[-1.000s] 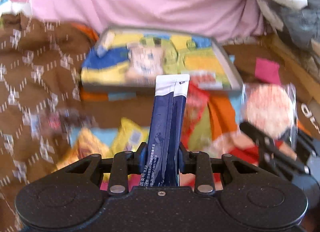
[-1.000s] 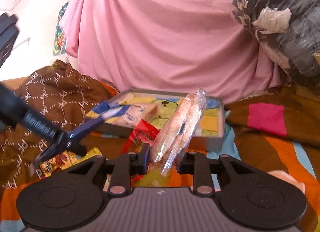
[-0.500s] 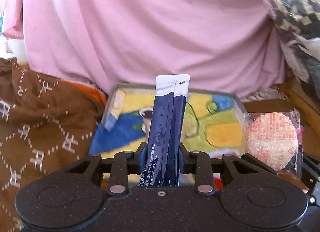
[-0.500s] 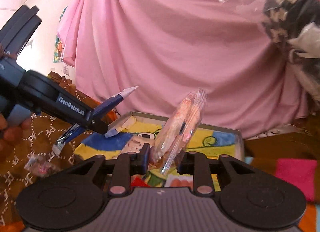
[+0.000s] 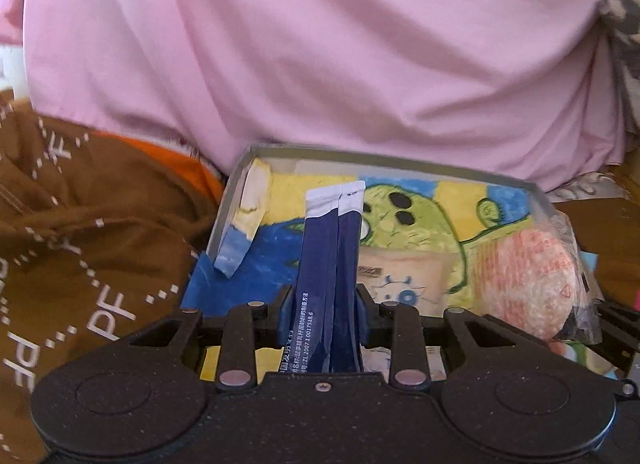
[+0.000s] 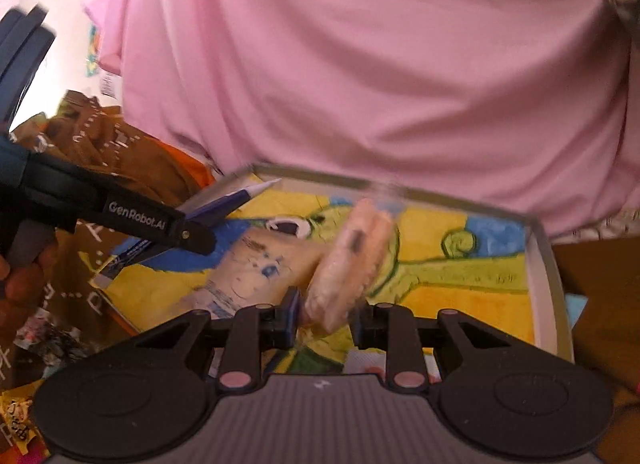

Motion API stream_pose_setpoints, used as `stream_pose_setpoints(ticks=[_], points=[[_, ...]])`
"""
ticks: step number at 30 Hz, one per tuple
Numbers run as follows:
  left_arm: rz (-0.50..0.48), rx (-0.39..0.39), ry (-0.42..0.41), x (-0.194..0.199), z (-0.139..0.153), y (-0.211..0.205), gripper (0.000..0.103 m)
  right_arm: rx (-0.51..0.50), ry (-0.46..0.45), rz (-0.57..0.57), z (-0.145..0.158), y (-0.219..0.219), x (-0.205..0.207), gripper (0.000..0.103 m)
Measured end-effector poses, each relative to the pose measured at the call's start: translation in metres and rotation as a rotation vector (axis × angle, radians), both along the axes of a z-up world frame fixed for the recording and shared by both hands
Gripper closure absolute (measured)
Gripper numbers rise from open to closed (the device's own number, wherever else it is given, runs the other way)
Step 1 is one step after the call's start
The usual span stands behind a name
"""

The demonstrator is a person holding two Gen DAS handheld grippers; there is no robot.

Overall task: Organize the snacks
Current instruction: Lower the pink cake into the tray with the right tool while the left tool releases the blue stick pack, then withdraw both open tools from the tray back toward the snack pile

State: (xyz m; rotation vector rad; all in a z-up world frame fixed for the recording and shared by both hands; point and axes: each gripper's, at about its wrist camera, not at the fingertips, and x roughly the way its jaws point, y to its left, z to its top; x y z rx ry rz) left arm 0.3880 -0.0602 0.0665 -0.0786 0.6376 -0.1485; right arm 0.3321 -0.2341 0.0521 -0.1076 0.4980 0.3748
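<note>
My left gripper (image 5: 324,304) is shut on two dark blue stick sachets (image 5: 330,264) that stand upright between its fingers. It hangs over the near left part of an open grey box (image 5: 400,160) with a cartoon drawing on its floor. A beige snack packet (image 5: 400,276) lies in the box, and a pale packet (image 5: 244,220) leans on its left wall. My right gripper (image 6: 325,316) is shut on a round rice cracker in a clear wrapper (image 6: 348,264), held over the box (image 6: 540,264). The left gripper (image 6: 196,234) with its sachets (image 6: 224,208) shows at the left.
A pink cloth (image 5: 360,44) hangs right behind the box. Brown patterned fabric (image 5: 80,244) lies to the left. Loose snack wrappers (image 6: 52,344) lie at the lower left, and a hand (image 6: 20,276) holds the left gripper's handle.
Both grippers have moved forward and lower over the box, which now fills the middle of both views. Each still holds its snack.
</note>
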Motion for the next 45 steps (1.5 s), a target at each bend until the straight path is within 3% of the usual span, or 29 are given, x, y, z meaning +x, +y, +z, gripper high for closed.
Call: stream_pose_setpoints(ticks=[3,9,13,17,26,39,45], points=[[0.013,-0.006,0.012,0.010,-0.014,0.002,0.070,-0.007,0.005,-0.004,-0.006,-0.004,0.003,0.074],[0.065,-0.040,0.021,0.020,-0.031,0.005,0.069,-0.029,-0.004,-0.012,-0.007,-0.009,0.008,0.060],[0.073,-0.037,0.016,0.019,-0.031,0.003,0.066,-0.056,-0.026,-0.029,-0.005,-0.012,0.008,0.041],[0.092,-0.041,0.008,0.017,-0.029,0.002,0.050,-0.058,-0.049,-0.055,-0.003,-0.017,0.004,0.023],[0.150,-0.089,-0.036,-0.006,-0.012,0.002,0.020,-0.092,-0.158,-0.081,0.021,-0.018,-0.021,0.000],[0.021,-0.081,-0.140,-0.086,0.017,-0.014,0.011,-0.090,-0.271,-0.118,0.069,-0.039,-0.083,0.000],[-0.004,-0.087,-0.139,-0.117,0.024,-0.018,0.010,-0.089,-0.322,-0.141,0.087,-0.048,-0.120,0.000]])
